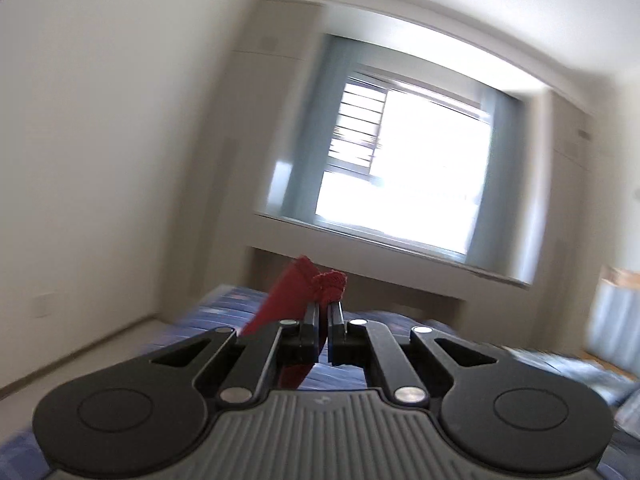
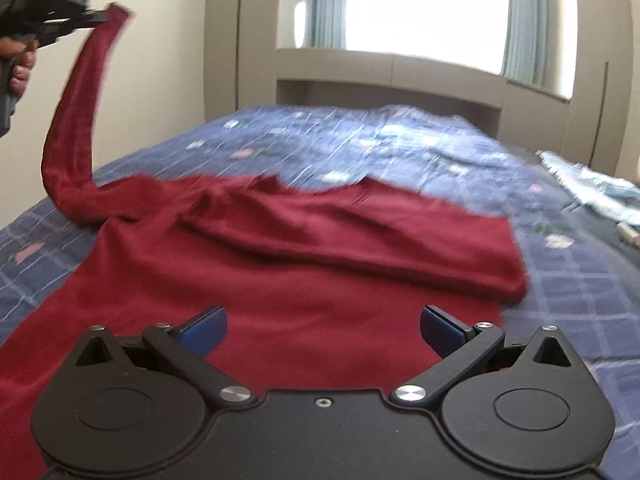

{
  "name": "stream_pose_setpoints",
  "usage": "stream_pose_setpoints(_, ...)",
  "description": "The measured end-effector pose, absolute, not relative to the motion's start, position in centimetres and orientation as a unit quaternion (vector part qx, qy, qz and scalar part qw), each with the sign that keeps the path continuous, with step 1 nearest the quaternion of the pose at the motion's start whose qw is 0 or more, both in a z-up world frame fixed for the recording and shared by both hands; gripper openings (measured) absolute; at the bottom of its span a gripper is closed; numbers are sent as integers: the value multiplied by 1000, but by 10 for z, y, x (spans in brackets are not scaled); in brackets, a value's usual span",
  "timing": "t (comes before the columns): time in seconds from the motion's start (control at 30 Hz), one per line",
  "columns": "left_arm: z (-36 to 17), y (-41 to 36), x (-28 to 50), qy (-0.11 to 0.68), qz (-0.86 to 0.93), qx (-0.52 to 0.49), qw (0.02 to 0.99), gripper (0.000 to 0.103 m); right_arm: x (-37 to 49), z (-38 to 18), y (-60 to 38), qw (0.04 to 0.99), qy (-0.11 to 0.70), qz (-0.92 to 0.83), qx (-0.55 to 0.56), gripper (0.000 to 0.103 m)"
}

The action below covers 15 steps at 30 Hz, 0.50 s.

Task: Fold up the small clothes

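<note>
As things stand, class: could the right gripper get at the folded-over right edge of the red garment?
Probably yes. The right gripper is open above the red garment, and nothing lies between it and that edge; the left gripper holds a sleeve far off.

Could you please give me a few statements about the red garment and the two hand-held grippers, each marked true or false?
1. The left hand-held gripper is shut on a sleeve of the red garment. True.
2. The right hand-held gripper grips the garment's hem. False: it is open, holding nothing.
3. The garment's body lies on a blue checked bedspread. True.
4. The lifted sleeve lies flat on the bed. False: it is raised in the air.
</note>
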<state>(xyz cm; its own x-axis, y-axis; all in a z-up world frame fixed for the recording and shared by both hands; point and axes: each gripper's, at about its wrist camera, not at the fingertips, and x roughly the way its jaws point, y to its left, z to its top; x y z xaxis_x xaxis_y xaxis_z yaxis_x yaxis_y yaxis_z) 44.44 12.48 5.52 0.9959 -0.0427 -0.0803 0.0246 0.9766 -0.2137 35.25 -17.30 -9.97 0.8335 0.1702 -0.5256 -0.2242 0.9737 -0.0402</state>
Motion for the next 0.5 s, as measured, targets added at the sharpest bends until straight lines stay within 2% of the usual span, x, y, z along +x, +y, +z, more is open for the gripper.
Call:
stream_pose_setpoints(0.13,34,57,464,75,-90,-83,990,2,356,-92,-204,962,258,74,-43,102)
stream_pose_setpoints(0.27,-17,2,486,120,-143,-65,980,2,353,-96,-236,963,264,43,-34,102)
stream_pose_setpoints(0.5,-96,-71,478,208,-201,-31,957,2,344,-107,-284,959,284,-1,-13,102)
